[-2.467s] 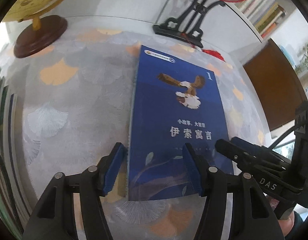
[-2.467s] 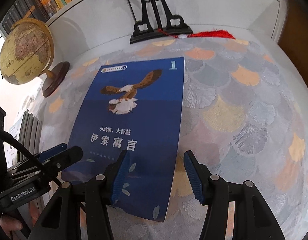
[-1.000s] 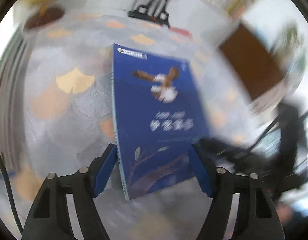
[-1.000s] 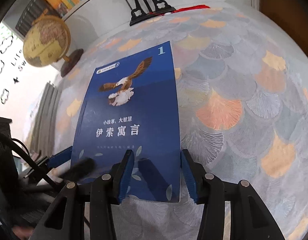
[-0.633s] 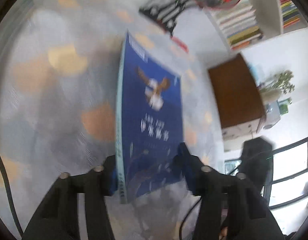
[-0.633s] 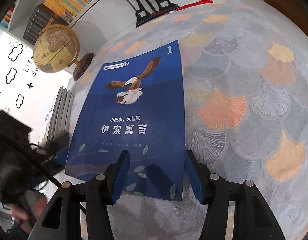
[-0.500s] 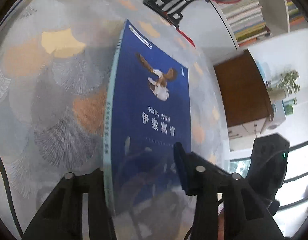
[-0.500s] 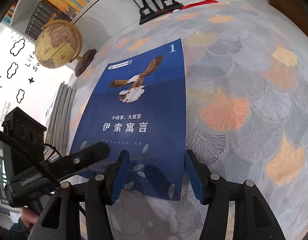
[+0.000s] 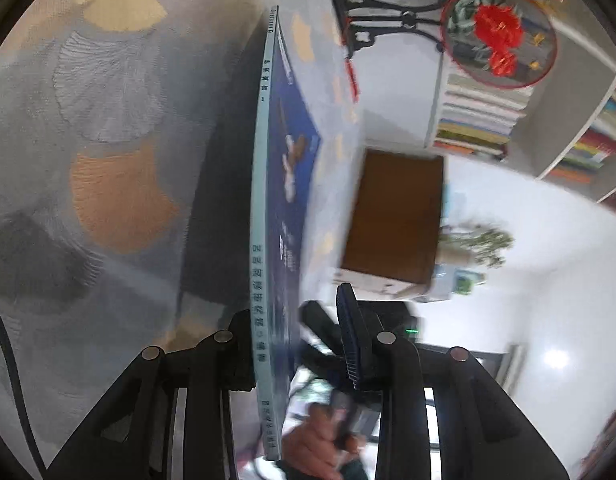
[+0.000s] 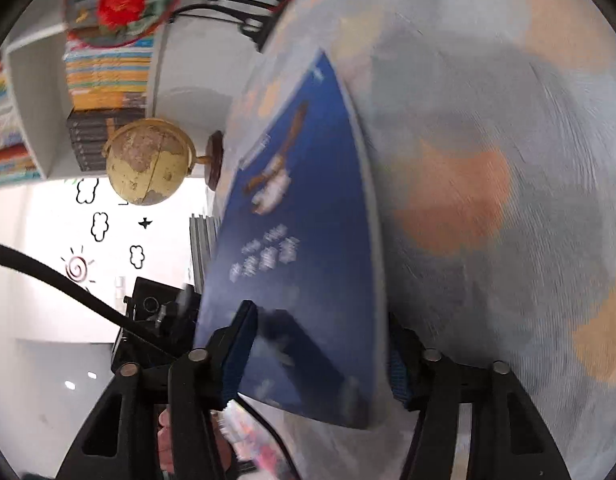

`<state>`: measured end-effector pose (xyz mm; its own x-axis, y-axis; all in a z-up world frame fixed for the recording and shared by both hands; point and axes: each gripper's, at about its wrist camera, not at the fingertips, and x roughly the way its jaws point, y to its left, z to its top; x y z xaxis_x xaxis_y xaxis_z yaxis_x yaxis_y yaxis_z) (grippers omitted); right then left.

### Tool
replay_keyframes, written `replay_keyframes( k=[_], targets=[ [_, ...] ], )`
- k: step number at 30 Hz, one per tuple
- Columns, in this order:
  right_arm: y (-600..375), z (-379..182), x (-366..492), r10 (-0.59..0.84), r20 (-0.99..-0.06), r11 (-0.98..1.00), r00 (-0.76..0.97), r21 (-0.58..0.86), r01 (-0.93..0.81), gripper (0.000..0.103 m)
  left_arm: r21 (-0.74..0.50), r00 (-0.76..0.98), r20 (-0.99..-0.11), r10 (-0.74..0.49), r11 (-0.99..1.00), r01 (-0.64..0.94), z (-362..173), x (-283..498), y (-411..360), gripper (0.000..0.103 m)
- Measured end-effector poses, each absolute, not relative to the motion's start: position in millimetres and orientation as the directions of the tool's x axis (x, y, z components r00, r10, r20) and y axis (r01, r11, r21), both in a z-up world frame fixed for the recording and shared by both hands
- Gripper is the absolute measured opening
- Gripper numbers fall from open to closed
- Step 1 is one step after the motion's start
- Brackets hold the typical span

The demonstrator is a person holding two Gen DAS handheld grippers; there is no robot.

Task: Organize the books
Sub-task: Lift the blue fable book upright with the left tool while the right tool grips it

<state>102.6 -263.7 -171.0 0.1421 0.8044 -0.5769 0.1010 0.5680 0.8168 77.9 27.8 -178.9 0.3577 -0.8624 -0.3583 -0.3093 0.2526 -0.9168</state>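
A blue book [image 9: 285, 200] with an eagle on its cover lies on the fan-patterned tablecloth [image 9: 119, 196]. The left wrist view shows it edge-on, pale spine toward me, with a dark shadow under it. My left gripper [image 9: 293, 312] straddles its near spine corner and its jaws are closing. One finger is under the book and the other pad [image 9: 348, 340] is still off the cover. My right gripper [image 10: 320, 316] straddles the other near corner of the book [image 10: 308, 240], jaws closing, left pad [image 10: 239, 340] just above the cover. A hand [image 9: 316, 440] shows below.
A globe [image 10: 147, 160] stands at the table's far corner. A black stand with a red-flowered round fan [image 9: 496, 36] is at the far edge. Behind are bookshelves [image 9: 480, 112] and beside the table a brown cabinet [image 9: 396, 216]. Grey upright books [image 10: 201, 248] stand at the table's side.
Both grippers have rolled sideways and sunk toward the book's near end. The left jaws have narrowed around the spine corner. The book now shows edge-on instead of flat.
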Motion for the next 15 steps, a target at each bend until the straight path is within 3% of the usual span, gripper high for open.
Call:
replay_keyframes(
  k=[2,5,9,15],
  targets=[
    [-255,-161,105,0.765,-0.625,0.628,0.159,0.777,0.033,0.041,-0.883,0.317,-0.452,-0.834,0.368,-0.292,-174,78,27,0.027],
    [-237,-145,104,0.664,-0.729,0.748,0.169,0.652,-0.126,0.032,-0.682,0.236,-0.730,-0.642,0.708,-0.184,-157,83,6,0.032],
    [-205,-130,94,0.499,-0.845,0.845,0.194,0.423,-0.328,0.030,-0.554,0.241,-0.815,-0.527,0.830,-0.058,-139,81,-20,0.033],
    [-203,-126,89,0.478,-0.858,0.842,0.187,0.386,-0.378,0.030,-0.469,0.287,-0.836,-0.468,0.881,0.070,-120,63,-38,0.033]
  ],
)
